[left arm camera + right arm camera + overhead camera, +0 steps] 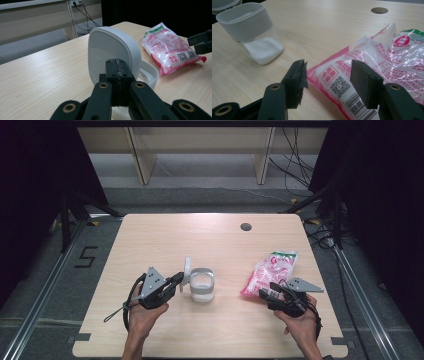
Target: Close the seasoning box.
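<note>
A clear container [202, 289] with a white collar and white powder in its bottom stands mid-table. Its white lid [187, 270] stands upright at the container's left side, and my left gripper [179, 280] is shut on the lid's edge. In the left gripper view the closed jaws [117, 67] pinch the lid [110, 47] in front of the container's rim [150, 72]. A pink and white plastic bag [270, 270] lies to the right. My right gripper [263, 294] is open at the bag's near corner; its jaws [329, 75] stand either side of the bag [387, 57] without pressing it.
A round cable hole [245, 226] sits near the table's far edge. The bare wooden tabletop [165, 240] spreads around the objects. Beyond the table are a shelf's legs and loose cables on the floor. The container [252, 32] is left of the right gripper.
</note>
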